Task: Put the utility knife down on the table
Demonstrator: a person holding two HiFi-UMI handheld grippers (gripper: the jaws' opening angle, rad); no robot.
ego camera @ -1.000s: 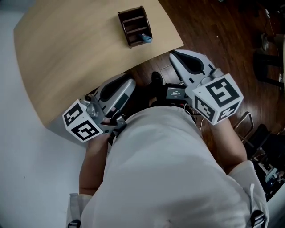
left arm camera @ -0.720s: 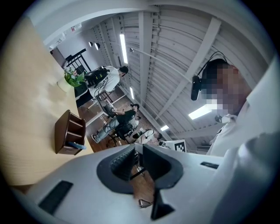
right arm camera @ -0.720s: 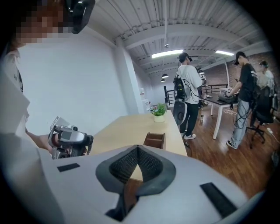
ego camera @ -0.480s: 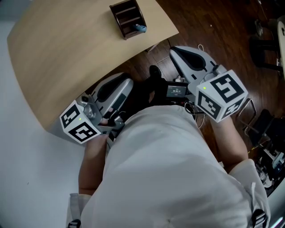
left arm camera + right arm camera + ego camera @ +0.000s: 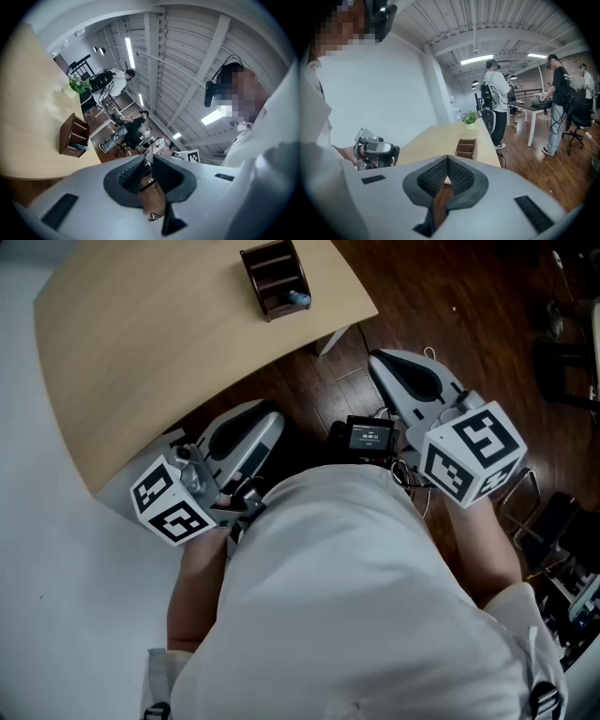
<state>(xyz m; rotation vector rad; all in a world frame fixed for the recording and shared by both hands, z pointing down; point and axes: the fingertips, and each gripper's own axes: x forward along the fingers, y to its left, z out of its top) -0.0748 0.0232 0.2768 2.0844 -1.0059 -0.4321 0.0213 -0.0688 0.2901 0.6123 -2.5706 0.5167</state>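
Dressed in a loose white short-sleeved shirt (image 5: 347, 606), with black strap fittings (image 5: 544, 701) near the shoulders. Topped with a black headset (image 5: 209, 93). Fitted at the waist with a small black box (image 5: 367, 435) showing a lit screen and trailing thin dark cables (image 5: 405, 476). Equipped with a left gripper (image 5: 270, 416) and a right gripper (image 5: 380, 359) in pale grey moulded shells, lined with dark ribbed pads (image 5: 433, 178). Each capped by a white cube (image 5: 473, 454) printed with bold black square markers.

Open-plan office workspace; desks (image 5: 533, 106), swivel chair (image 5: 582, 112), exposed ceiling beams (image 5: 487, 35).
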